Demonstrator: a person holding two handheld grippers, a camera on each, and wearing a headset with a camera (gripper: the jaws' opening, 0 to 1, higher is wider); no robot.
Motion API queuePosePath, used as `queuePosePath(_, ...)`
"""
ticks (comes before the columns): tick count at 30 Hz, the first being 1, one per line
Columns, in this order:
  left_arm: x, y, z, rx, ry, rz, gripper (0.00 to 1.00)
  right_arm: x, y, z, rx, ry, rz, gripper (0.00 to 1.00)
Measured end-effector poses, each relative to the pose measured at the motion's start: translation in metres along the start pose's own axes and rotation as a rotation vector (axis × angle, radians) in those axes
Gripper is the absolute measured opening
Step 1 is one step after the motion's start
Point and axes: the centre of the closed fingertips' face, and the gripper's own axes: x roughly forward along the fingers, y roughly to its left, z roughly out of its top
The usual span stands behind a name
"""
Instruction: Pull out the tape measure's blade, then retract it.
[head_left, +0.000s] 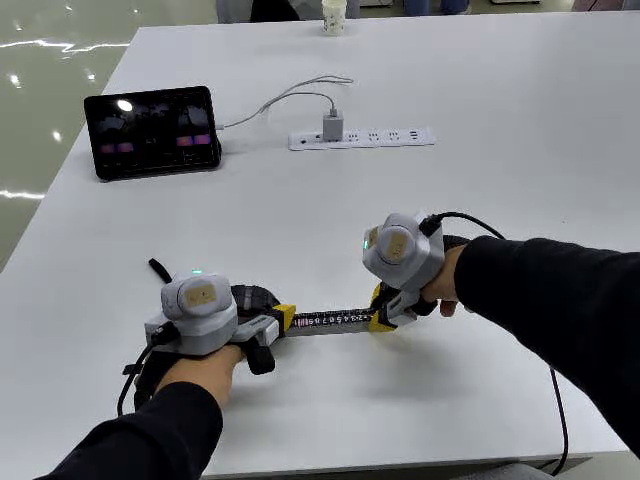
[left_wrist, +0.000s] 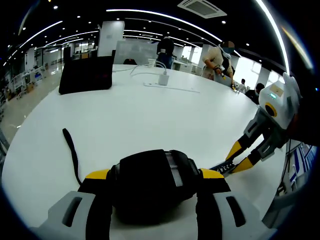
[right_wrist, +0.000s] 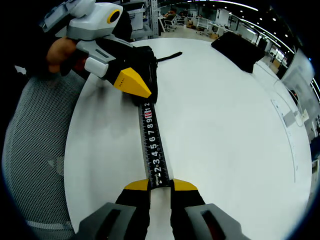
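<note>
1. Black plastic forms the tape measure's case (left_wrist: 150, 192). It sits on the white table (head_left: 480, 180) near the front edge. The left gripper (left_wrist: 155, 175) clamps it across its sides, with the yellow-tipped jaws spread wide to span it.
2. The right gripper (right_wrist: 160, 184) has its jaws nearly closed and pinches the end of the blade (right_wrist: 151, 140). A short length is drawn out and runs low along the table from the case.
3. My judgement on handling:
   - The case looks rigid, dense and smooth, so a firm hold across its broad sides suits it.
   - The blade is thin, springy metal that can kink and snap back. It is best held at its tip and fed in slowly.
4. The right gripper view shows the printed numerals. The left gripper view shows the case's wrist strap (left_wrist: 71, 150) trailing away. The head view shows a tablet (head_left: 153, 130) and a power strip (head_left: 365, 138) well beyond.
</note>
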Motion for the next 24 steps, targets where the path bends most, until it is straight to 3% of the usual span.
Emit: queuePosePath(24,0.0000,-0.0006,-0.0006,0.007,0.004,-0.005,0.63,0.0032,0.0013,0.0081,0.008,-0.014,-0.003,0.11)
